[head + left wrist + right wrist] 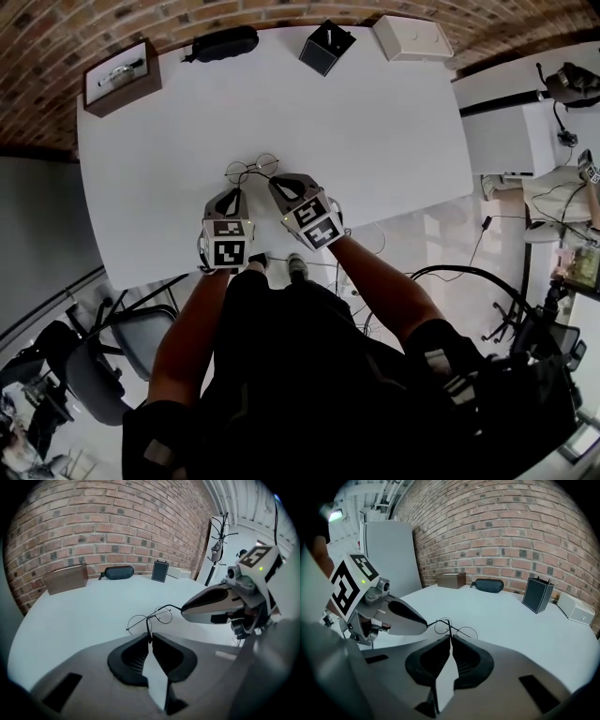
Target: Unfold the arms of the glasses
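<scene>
The glasses [251, 169], thin wire w/ round lenses, are held btwn both grippers over the near-middle part of the white desk [394, 131], w/ the lenses turned away from the person. The L gripper [235, 191] is angled down and fwd. In the left gripper view its fingers [133, 656] are seen pressed almost together, w/ one thin arm of the glasses pinched at the very tips. The R gripper [276, 184] is set just beside it, tips angled inward toward the L one. In the right gripper view its fingers [466, 660] are likewise closed to a narrow slit, and the other thin arm is pinched at their tips. The frame front is seen just past both sets of tips; whether it touches the desk surface cannot be told. Along the far edge of the desk, by the brick wall [234, 11], four things are lined up, well apart from the glasses: a brown box [122, 77] at the far-left corner, a black case [223, 43], a black box [326, 47] and a white box [412, 37]. Chairs [103, 361] are visible on the floor at lower left, beside the person's arm.
</scene>
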